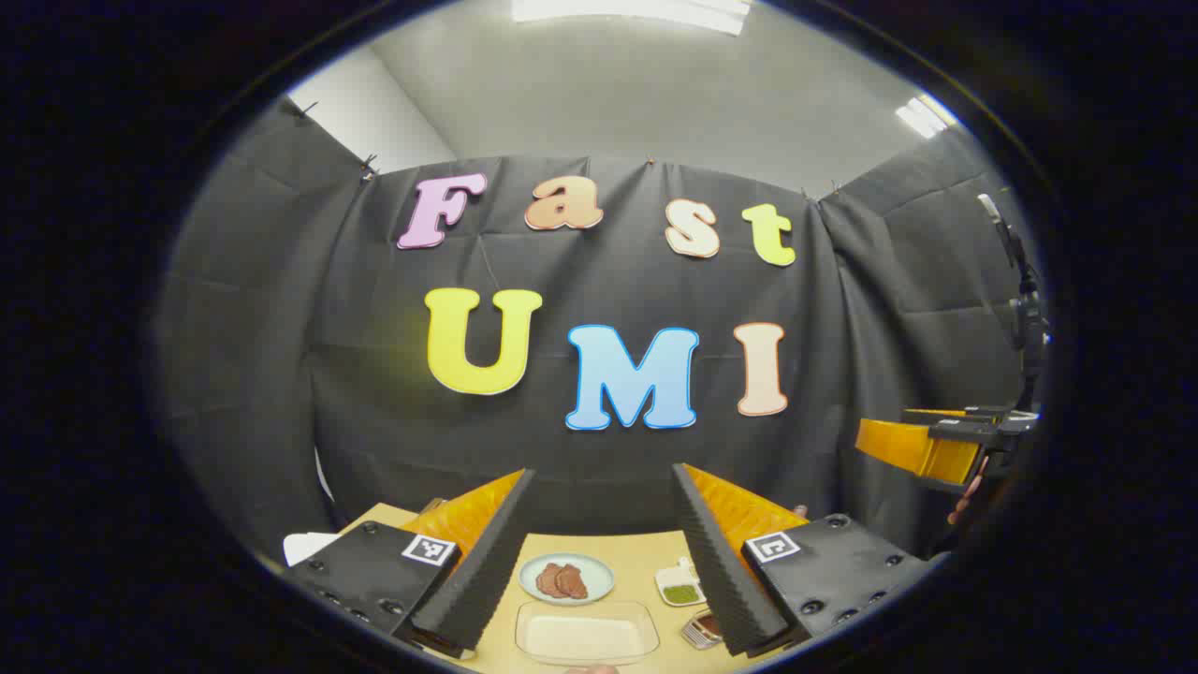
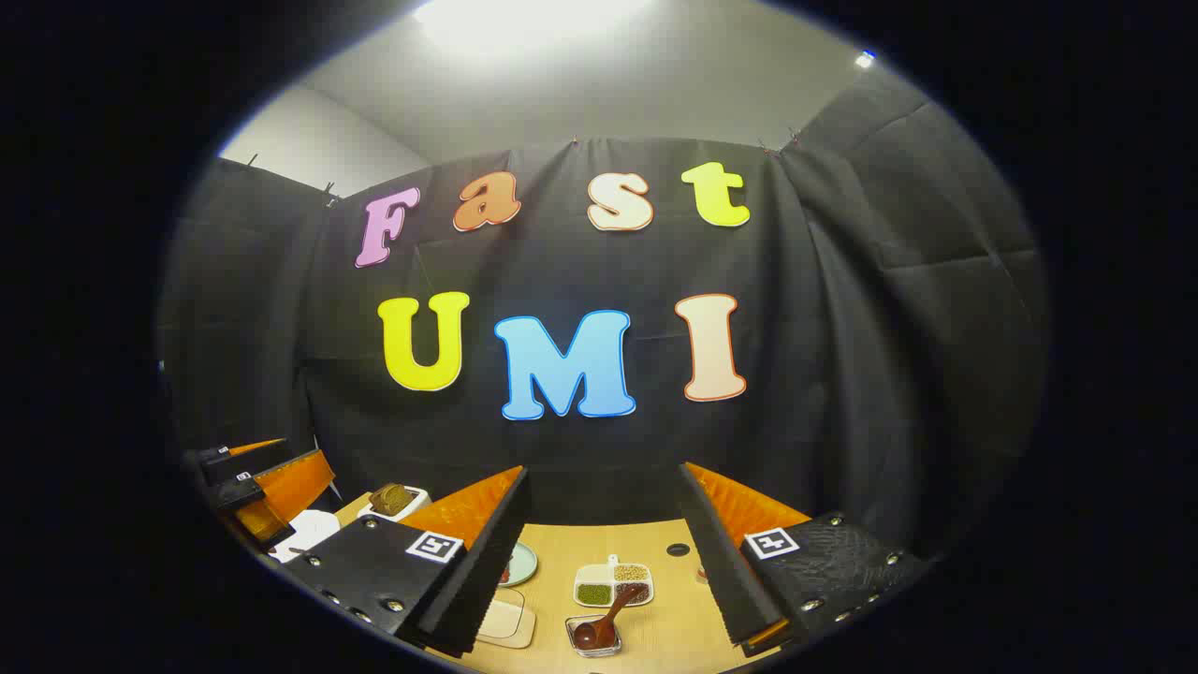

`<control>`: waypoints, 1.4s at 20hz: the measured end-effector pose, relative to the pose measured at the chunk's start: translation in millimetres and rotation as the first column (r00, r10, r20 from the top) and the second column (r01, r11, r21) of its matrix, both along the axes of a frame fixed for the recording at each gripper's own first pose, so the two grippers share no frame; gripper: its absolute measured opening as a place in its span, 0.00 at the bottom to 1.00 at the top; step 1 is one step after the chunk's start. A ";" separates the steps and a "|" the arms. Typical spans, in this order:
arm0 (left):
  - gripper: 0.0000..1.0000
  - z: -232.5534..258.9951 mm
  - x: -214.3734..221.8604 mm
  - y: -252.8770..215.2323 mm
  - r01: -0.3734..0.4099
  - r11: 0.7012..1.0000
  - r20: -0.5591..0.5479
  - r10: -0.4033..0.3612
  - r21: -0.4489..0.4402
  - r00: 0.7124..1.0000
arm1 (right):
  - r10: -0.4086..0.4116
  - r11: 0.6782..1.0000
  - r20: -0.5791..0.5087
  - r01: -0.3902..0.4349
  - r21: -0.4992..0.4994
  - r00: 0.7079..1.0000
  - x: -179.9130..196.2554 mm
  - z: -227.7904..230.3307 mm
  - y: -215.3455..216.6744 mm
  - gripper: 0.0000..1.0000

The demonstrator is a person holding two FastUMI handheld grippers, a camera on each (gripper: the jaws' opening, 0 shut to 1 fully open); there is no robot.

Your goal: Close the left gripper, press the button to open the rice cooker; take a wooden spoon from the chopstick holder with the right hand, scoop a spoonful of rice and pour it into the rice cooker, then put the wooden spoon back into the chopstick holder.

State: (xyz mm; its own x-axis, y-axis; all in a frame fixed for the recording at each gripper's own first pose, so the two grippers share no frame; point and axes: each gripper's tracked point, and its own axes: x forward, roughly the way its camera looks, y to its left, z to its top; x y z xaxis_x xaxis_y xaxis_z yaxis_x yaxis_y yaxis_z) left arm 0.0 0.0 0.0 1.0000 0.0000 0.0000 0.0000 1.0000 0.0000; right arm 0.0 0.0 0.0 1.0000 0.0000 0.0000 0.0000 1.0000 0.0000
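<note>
Okay, left gripper view: my left gripper [image 1: 599, 552] is spread wide, grasping nothing. Between its jaws I count one plate of meat [image 1: 566, 578] and one clear tray [image 1: 587, 634]; the other gripper [image 1: 927, 449] is off right.

Right gripper view: right gripper [image 2: 599, 552] also released, empty. One wooden spoon [image 2: 606, 618] lies between the jaws in a small dish, one divided dish [image 2: 614, 583] behind it. Rice cooker is possibly the white shape [image 2: 309, 534] far left; blurry.

Risk: left jaws aren't clenched, so pressing the button could slip.
</note>
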 end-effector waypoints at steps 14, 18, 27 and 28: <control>0.97 15.1 -4.5 -3.4 0.003 0.999 0.008 -0.003 0.032 1.000 | 0.005 1.000 0.003 -0.005 -0.006 1.000 -18.0 -2.4 2.7 0.94; 0.96 24.7 -3.4 5.5 -0.018 0.999 0.027 0.017 0.036 0.999 | 0.020 1.000 0.011 -0.020 -0.009 1.000 -18.3 -1.1 6.0 0.94; 0.95 19.9 -18.0 51.3 -0.097 0.995 0.045 0.096 0.010 0.994 | 0.110 0.994 0.033 -0.111 0.020 0.993 -17.9 3.1 33.3 0.94; 0.95 20.9 -17.8 58.4 -0.101 0.995 0.052 0.100 0.011 0.994 | 0.112 0.993 0.035 -0.113 0.019 0.993 -18.2 2.3 31.0 0.94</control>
